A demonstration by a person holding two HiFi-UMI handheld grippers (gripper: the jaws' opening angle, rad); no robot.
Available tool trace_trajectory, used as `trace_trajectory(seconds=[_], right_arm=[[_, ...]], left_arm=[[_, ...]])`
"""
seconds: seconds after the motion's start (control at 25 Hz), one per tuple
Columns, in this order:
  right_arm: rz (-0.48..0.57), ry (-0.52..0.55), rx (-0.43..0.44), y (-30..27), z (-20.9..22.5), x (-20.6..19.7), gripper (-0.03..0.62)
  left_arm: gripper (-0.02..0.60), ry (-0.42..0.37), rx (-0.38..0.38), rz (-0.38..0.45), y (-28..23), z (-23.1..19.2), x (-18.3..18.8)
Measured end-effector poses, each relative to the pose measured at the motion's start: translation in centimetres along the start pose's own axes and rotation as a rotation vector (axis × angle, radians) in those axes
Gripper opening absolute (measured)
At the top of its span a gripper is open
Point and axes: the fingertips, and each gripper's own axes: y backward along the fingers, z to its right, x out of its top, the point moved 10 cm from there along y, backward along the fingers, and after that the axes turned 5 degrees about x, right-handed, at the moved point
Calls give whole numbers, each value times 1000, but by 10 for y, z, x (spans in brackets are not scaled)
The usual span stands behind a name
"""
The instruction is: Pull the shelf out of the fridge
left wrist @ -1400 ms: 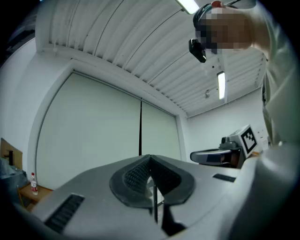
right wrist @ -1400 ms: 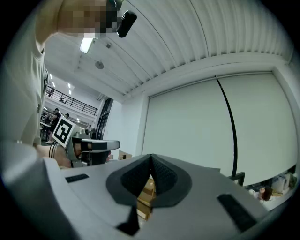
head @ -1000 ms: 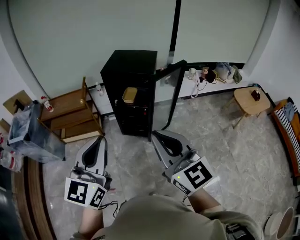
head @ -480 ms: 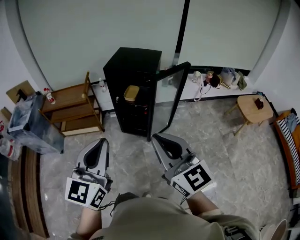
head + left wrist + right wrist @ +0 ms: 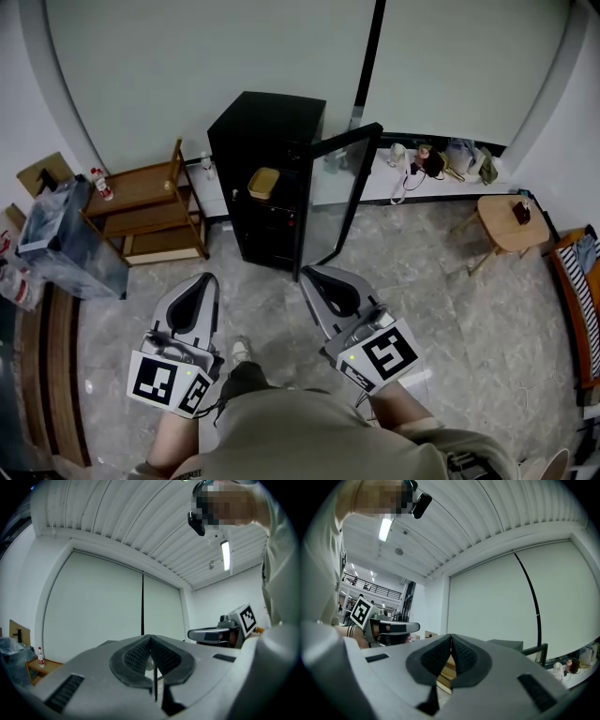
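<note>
**Both claws shut, fridge well ahead**

The black fridge (image 5: 267, 159) stands against the wall with its door (image 5: 349, 195) swung open. A tan tub (image 5: 263, 182) shows inside; the shelf is lost in the dark interior. The left gripper (image 5: 202, 280) and right gripper (image 5: 313, 273) hang over the floor, well apart from the fridge, jaws pressed together on nothing.

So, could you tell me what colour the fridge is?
The fridge is black; head view.

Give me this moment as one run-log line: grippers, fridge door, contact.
left gripper: shut, empty | right gripper: shut, empty | fridge: door open | contact: none, both grippers short of fridge
</note>
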Motion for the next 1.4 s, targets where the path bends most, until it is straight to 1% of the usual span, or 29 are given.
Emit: trace_trajectory(seconds=[0.32,0.68,0.88,1.08,1.4], right_arm=[[6,-18,-4,-9,7,-16,-5],[-11,-34,-34,-38,29,-34,-5],[-28,-45,-46,-67,40,-44,-5],[-42,-58,-69,-105,58,-50,-5],[-78,-75,-119,-189,83,-55,-5]], left_arm=[[6,-5,1,3,-9,-5,-12],[6,9,-15,3,-38,-31,-24],[6,24,-23,-6,-58,-58,-33],[6,39,-42,-19,-90,-92,-39],[6,58,-89,-43,-146,-171,-44]])
